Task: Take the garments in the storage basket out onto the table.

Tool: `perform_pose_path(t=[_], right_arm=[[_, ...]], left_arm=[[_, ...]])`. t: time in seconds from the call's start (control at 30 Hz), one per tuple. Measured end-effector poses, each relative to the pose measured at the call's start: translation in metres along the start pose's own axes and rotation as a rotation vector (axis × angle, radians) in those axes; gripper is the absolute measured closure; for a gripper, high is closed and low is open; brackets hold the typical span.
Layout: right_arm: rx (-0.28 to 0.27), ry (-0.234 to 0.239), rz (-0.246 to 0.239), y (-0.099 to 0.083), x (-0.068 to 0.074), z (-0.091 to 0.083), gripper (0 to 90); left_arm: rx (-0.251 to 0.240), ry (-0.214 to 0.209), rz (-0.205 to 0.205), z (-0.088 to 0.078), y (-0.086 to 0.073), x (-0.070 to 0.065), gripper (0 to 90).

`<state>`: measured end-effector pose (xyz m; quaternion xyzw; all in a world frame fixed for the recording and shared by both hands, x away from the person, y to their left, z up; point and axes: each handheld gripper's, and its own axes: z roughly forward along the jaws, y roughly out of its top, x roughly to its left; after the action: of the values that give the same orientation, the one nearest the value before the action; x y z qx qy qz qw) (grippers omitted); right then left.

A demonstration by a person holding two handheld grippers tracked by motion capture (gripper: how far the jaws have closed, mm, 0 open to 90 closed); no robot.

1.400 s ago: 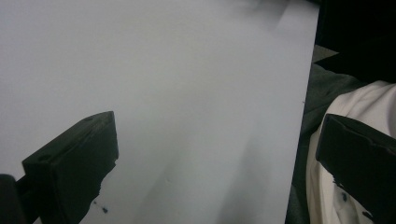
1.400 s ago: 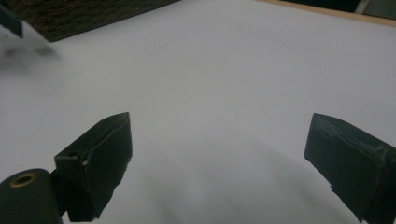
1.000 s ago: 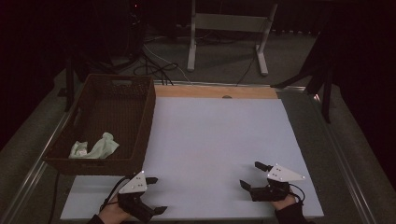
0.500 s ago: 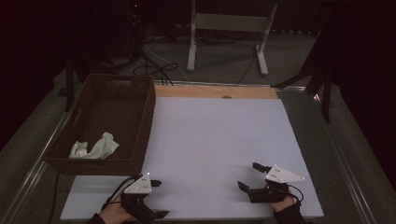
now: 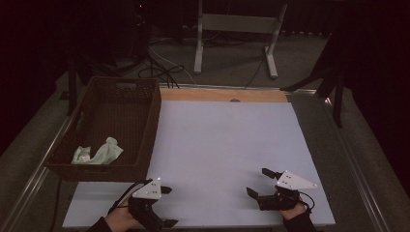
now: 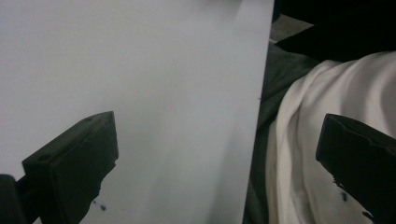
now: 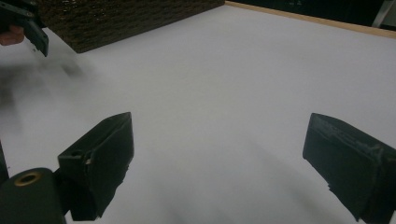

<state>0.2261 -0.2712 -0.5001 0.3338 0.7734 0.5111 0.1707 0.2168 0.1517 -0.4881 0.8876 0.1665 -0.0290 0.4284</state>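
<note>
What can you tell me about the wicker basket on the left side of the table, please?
The basket is a dark brown, rectangular woven tray with tall sloping walls and a handle slot cut in its far wall. It sits upright at the table's left edge, beside the white sheet. Inside, near its front corner, lies a crumpled pale green cloth. Neither gripper touches it. In the right gripper view its woven side wall appears at the top.

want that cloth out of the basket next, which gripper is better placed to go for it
Probably the left. The left gripper is open beside the basket's near corner, where the pale cloth lies. The right gripper, also open, is across the white table.
</note>
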Motion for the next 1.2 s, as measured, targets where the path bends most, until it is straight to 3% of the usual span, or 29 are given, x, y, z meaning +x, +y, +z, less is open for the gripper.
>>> perform_pose_path(t=[0.73,1.2], right_arm=[[-0.015,0.016,0.001,0.002,0.002,-0.001,9.3],[-0.026,0.017,-0.003,0.003,0.003,-0.001,9.3]], left_arm=[[-0.004,-0.057,0.045,-0.025,0.028,-0.006,0.0],[-0.008,-0.039,0.081,-0.044,0.051,-0.003,0.0]])
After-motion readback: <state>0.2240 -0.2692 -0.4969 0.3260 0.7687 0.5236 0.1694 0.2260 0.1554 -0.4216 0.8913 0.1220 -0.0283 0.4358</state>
